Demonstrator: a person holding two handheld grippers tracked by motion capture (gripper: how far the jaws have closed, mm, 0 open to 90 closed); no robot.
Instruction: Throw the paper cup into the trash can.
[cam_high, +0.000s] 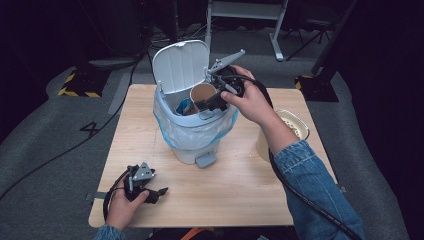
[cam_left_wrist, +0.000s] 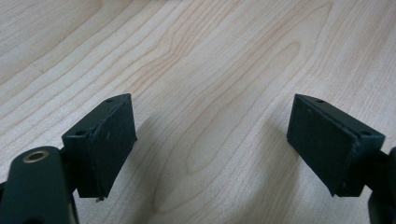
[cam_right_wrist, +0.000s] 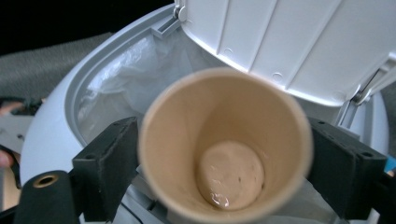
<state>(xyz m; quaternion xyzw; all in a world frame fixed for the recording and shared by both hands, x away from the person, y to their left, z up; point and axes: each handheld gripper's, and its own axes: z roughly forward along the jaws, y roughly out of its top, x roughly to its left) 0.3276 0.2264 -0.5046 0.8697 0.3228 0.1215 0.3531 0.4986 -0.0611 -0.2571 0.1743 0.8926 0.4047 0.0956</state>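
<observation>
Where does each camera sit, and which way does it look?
High view: above the person's side, looking forward and down on the table; both forearms and hands show.
Left gripper view: on the left gripper, facing bare table wood between its open jaws.
Right gripper view: on the right gripper, facing the paper cup over the bin.
Shared: high and right gripper views show cup, bin, raised lid.

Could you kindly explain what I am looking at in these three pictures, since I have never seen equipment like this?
A person sits at a wooden table holding hand-held tongs in each hand. The high view looks down from above; the other two come from cameras riding on each pair of tongs. The left tongs rest open over bare wood. The right tongs have a brown paper cup between the jaws, over a small pedal bin with its lid up and a plastic liner inside. Whether the pads press the cup is unclear. A cream container stands beside that forearm.
</observation>
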